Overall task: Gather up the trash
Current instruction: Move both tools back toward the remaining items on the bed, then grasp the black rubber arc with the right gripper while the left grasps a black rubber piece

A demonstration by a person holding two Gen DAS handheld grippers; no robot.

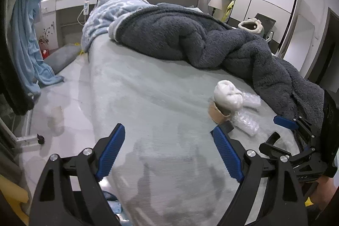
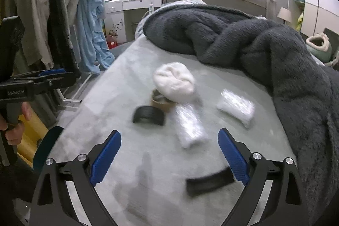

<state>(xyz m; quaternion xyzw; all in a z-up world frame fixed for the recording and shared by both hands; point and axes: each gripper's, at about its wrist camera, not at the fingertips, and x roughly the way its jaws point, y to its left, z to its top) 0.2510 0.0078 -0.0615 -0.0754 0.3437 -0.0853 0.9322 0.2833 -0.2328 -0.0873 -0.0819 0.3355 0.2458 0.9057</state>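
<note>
Trash (image 2: pixel 180 96) ahead of open, seemingly empty tongs (image 2: pixel 169 154)

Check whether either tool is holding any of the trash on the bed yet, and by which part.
Nothing is held. The left tool and right tool are both open and empty; the trash lies untouched on the bed.

We find the brown paper cup (image 2: pixel 159 101) partly covered by the white crumpled wad (image 2: pixel 173 82) near the frame's centre. Motion blur smears the two black curved pieces (image 2: pixel 148 115) (image 2: pixel 208 182); we cannot identify them. In the left wrist view, one such piece (image 1: pixel 227 126) is largely hidden behind a blue pad right of centre. The dark blanket (image 1: pixel 211 43) is cut off at the right edge.
</note>
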